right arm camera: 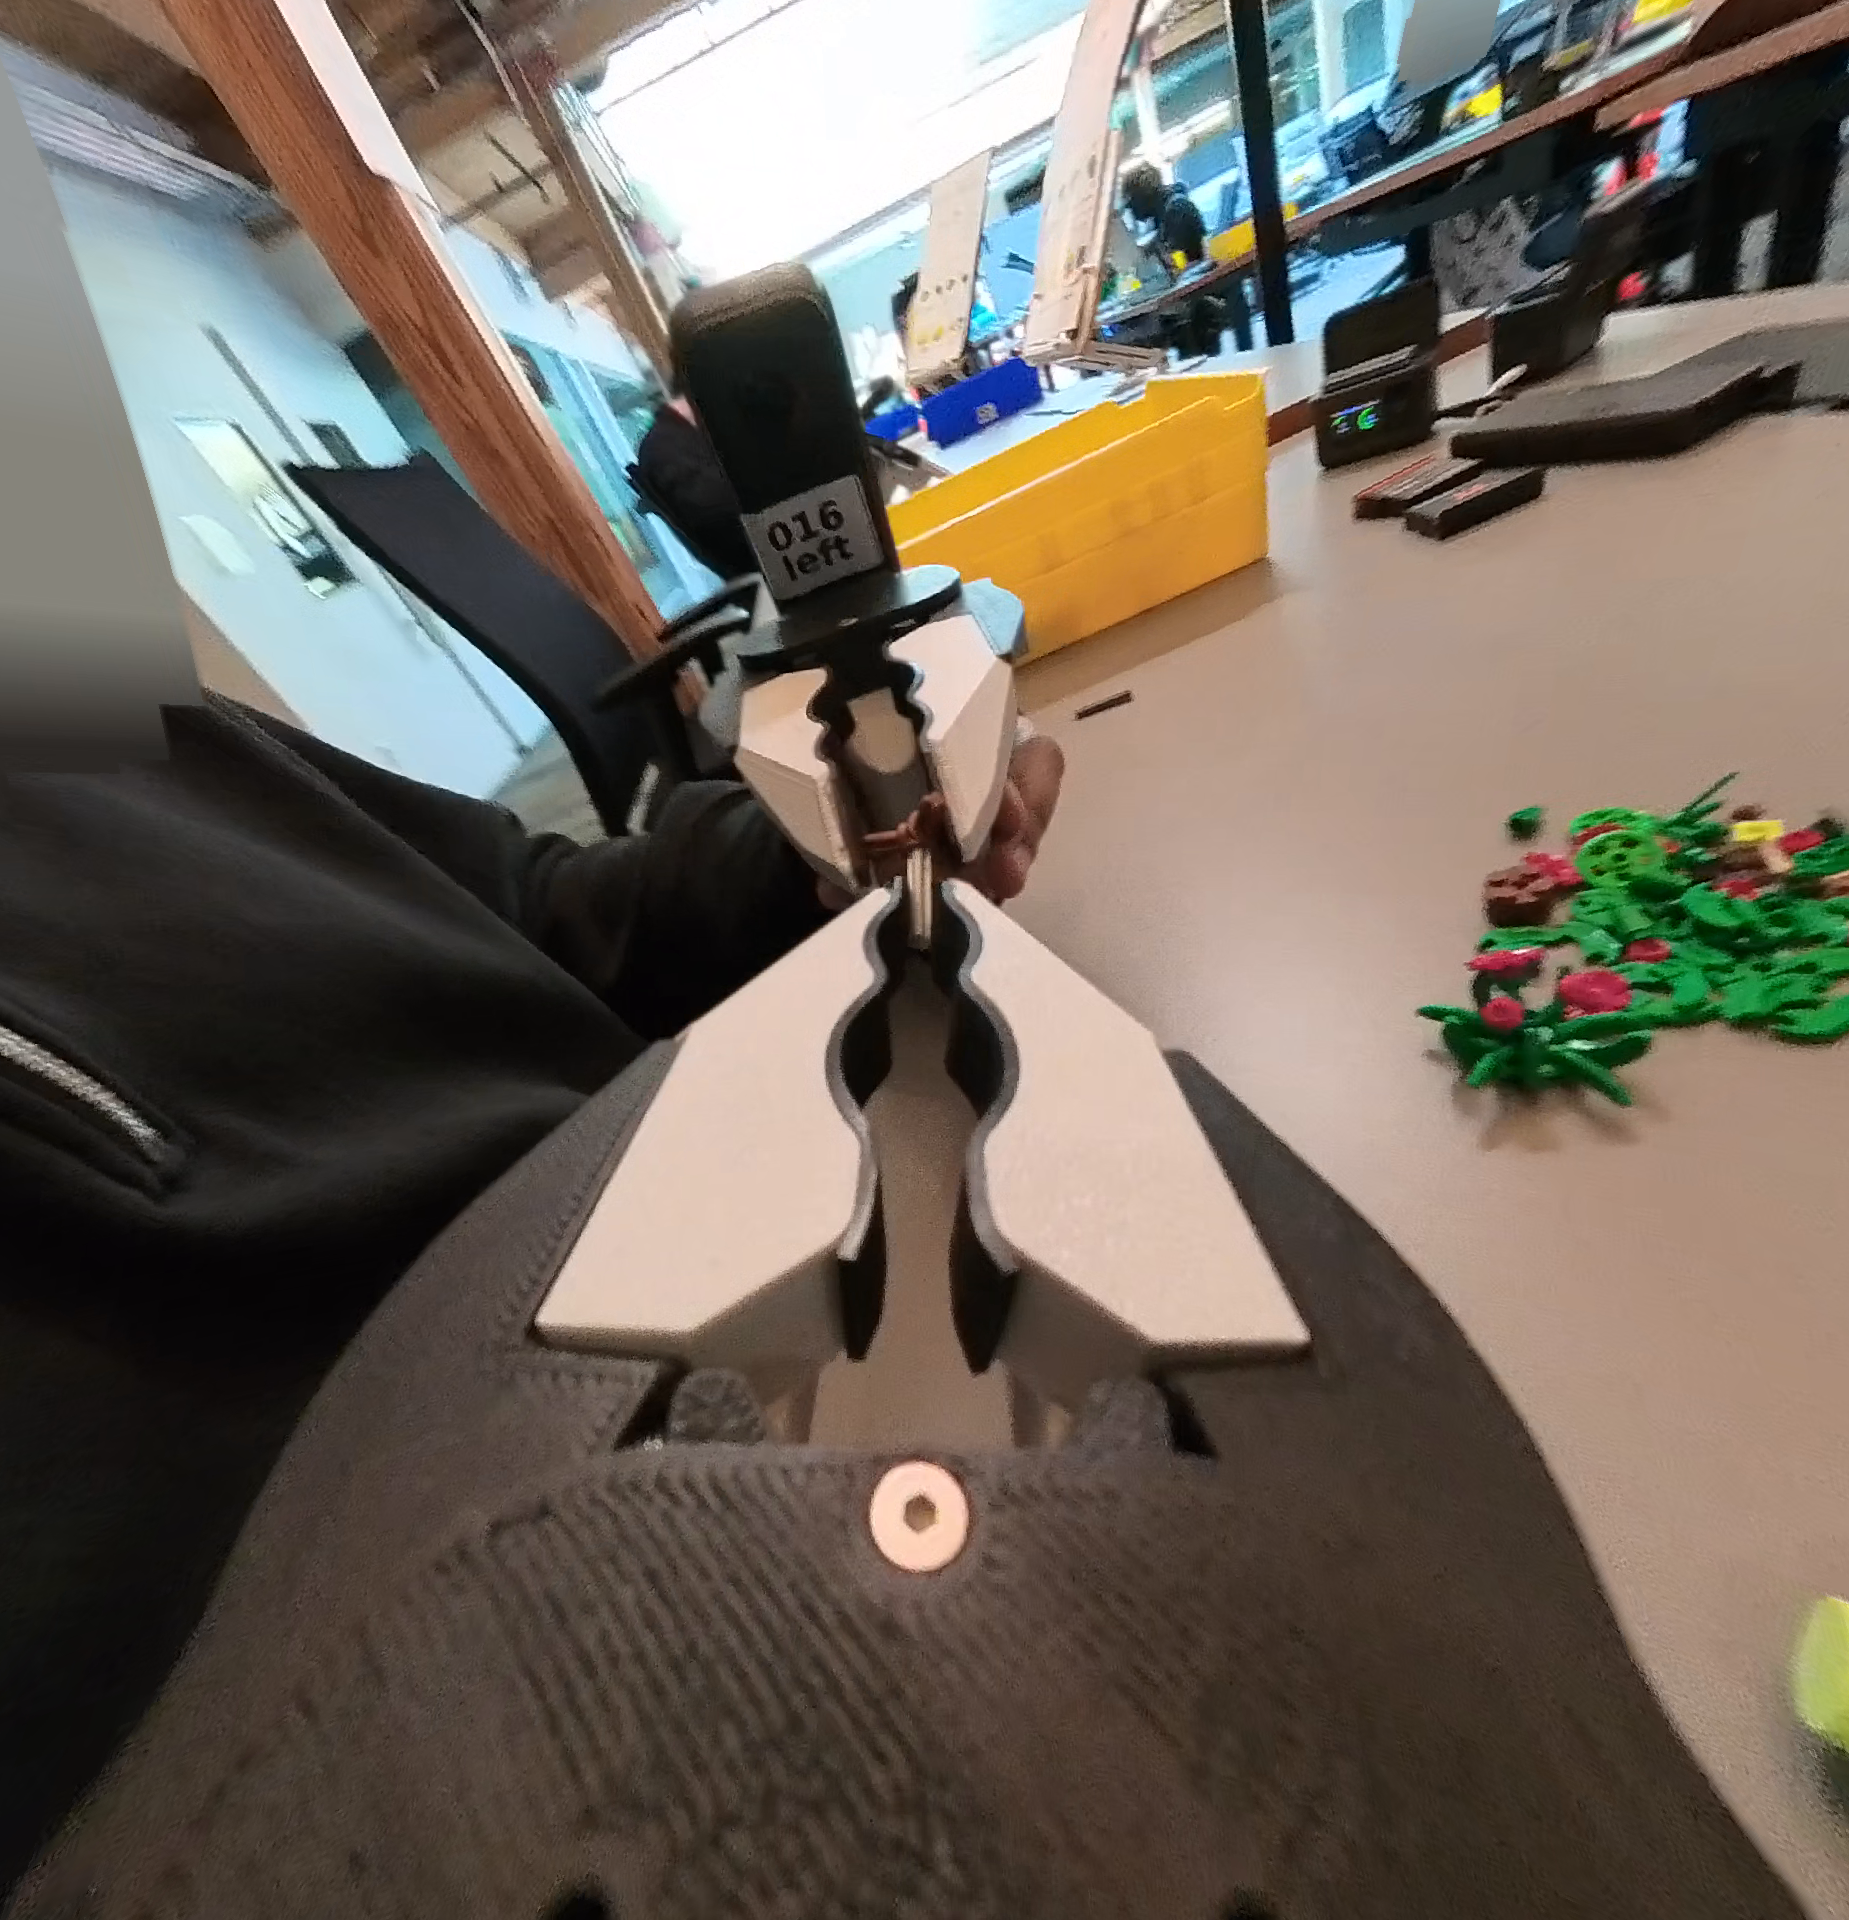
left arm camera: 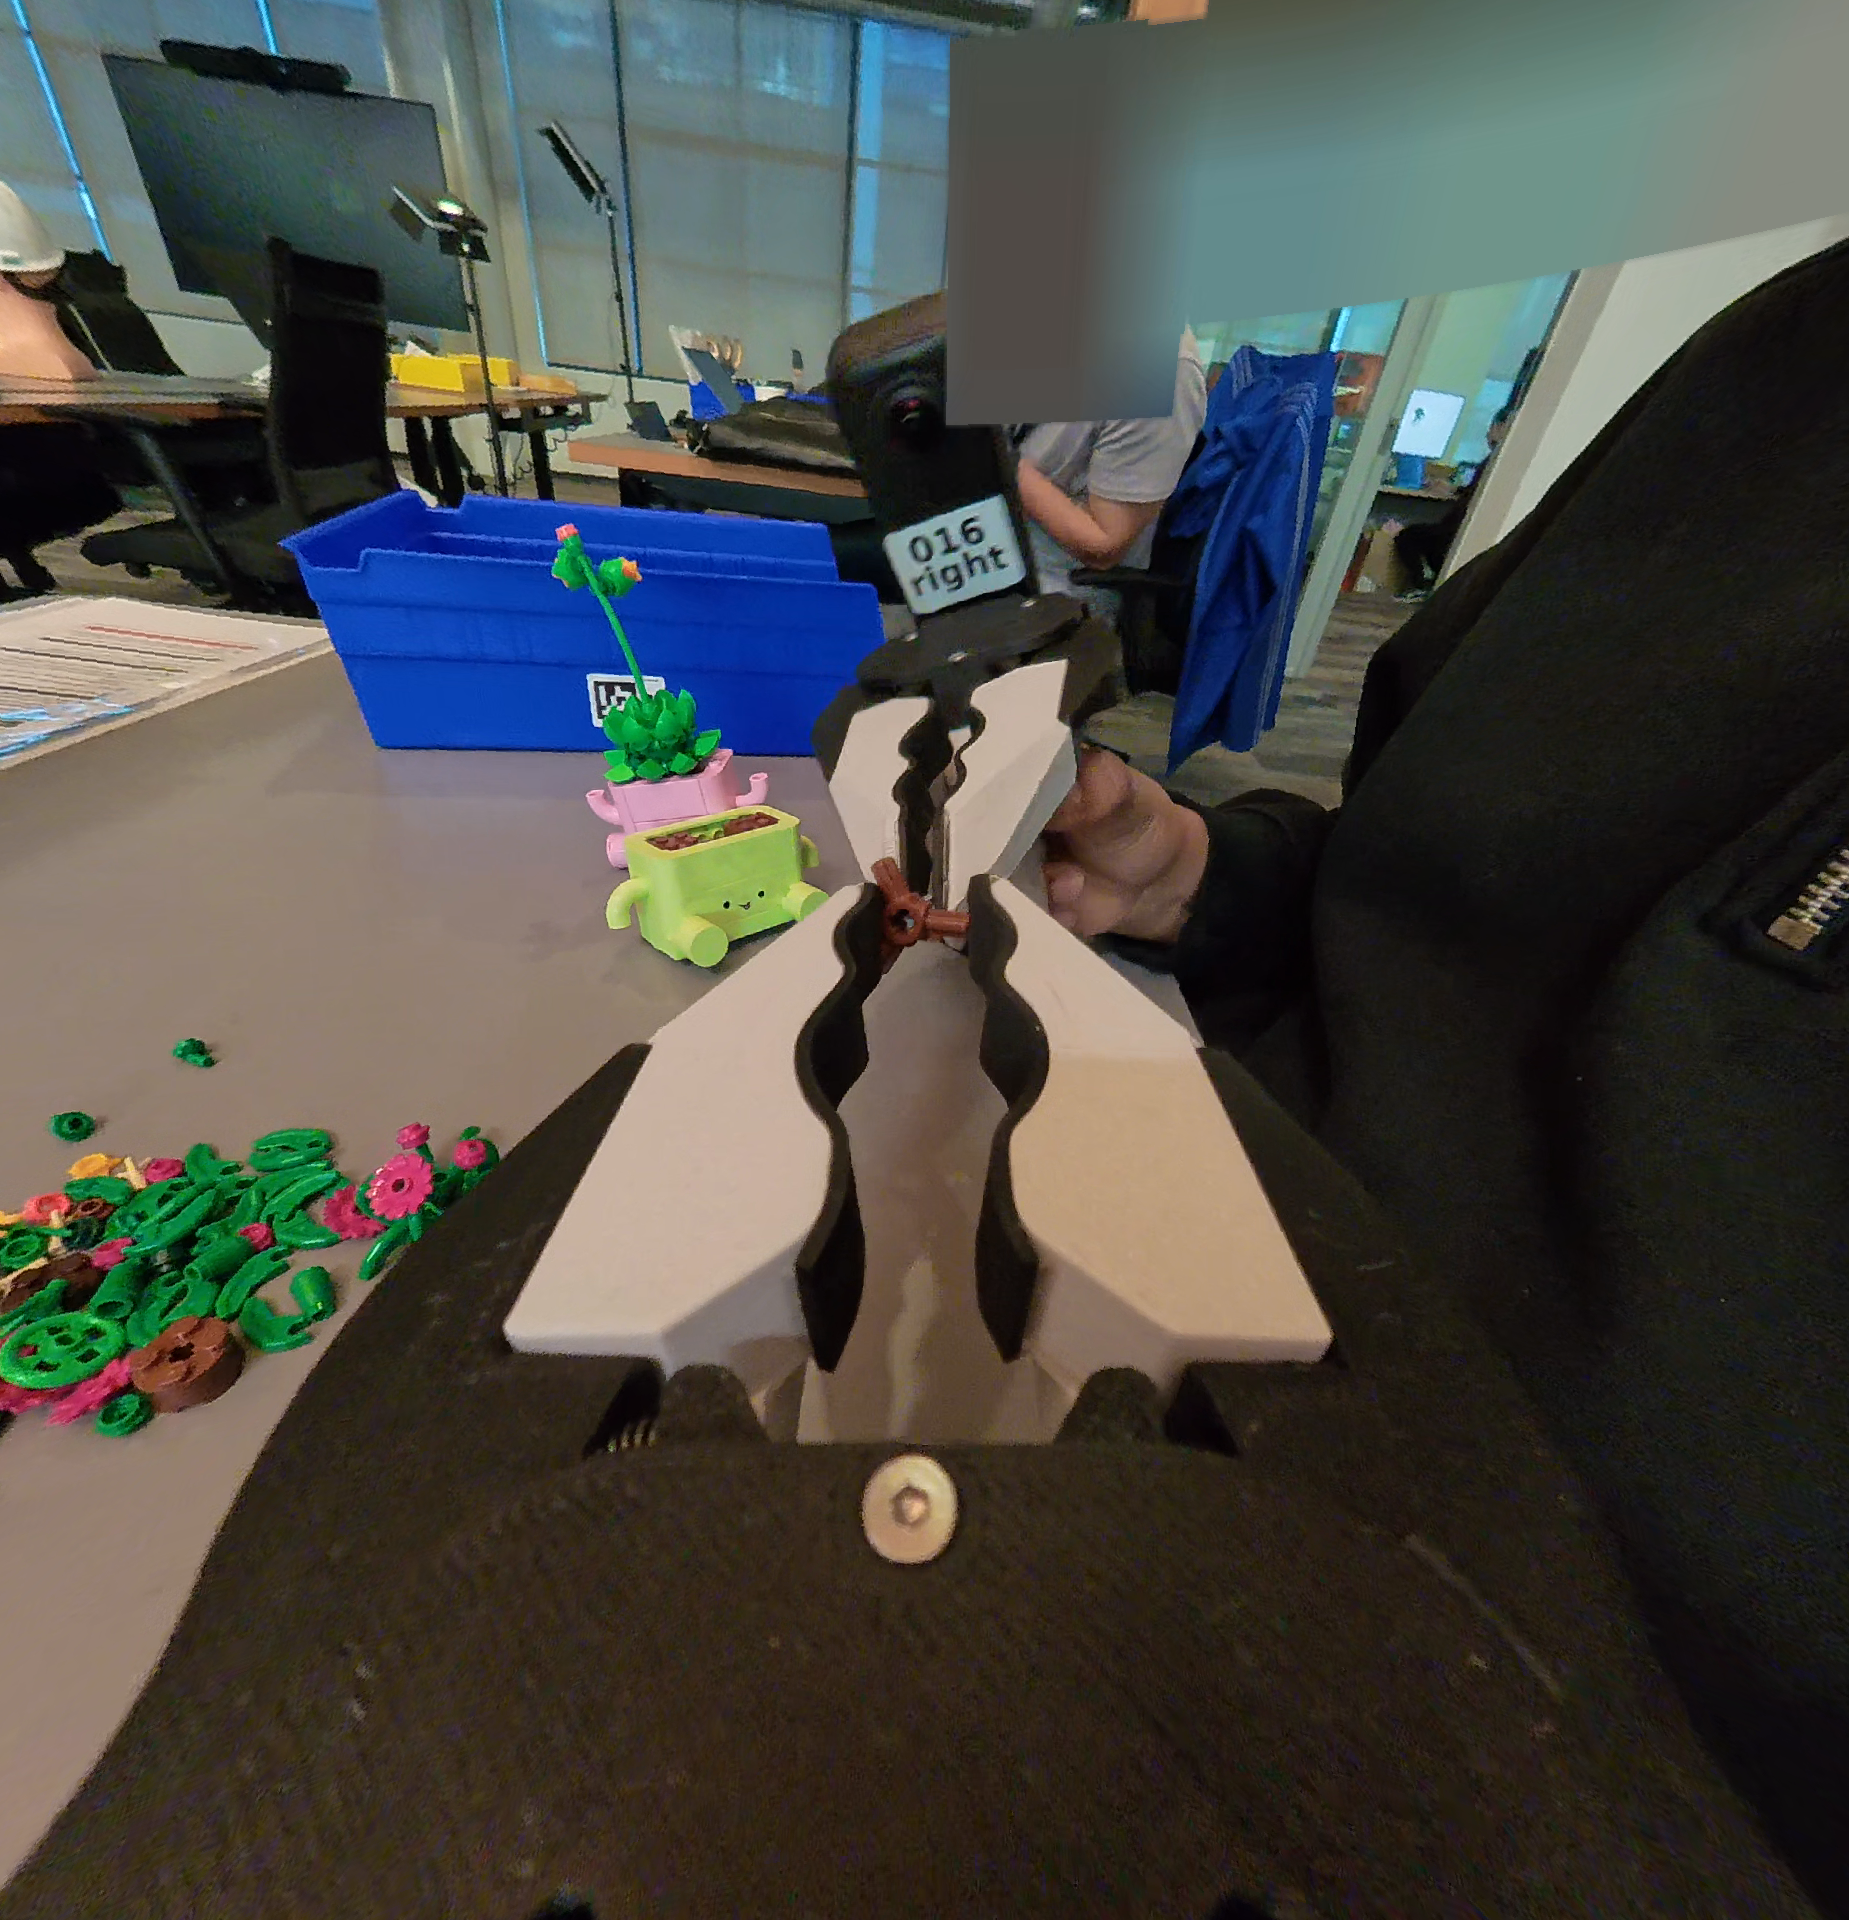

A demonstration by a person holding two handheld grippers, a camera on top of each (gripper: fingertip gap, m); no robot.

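My left gripper (left arm camera: 920,914) is shut on a small brown branched piece (left arm camera: 904,922), held in the air above the grey table (left arm camera: 276,883). My right gripper (left arm camera: 935,883) faces it tip to tip, shut on a thin flat grey piece (left arm camera: 941,847) that touches the brown piece. In the right wrist view my right gripper (right arm camera: 915,920) pinches the grey piece (right arm camera: 915,899), and its end reaches the brown piece (right arm camera: 894,834) in my left gripper (right arm camera: 904,847). A hand (left arm camera: 1117,852) holds the right gripper.
A lime green pot figure (left arm camera: 717,894) and a pink pot with a green plant (left arm camera: 671,779) stand before a blue bin (left arm camera: 587,623). A pile of green and pink pieces (left arm camera: 172,1247) lies at the left. A yellow bin (right arm camera: 1107,520) stands farther off. A black-jacketed person (left arm camera: 1626,935) is close by. The tips of both grippers are at nearly the same place. From either gripper's tips it is about 15 centimeters to the lime green pot figure (left arm camera: 717,894).
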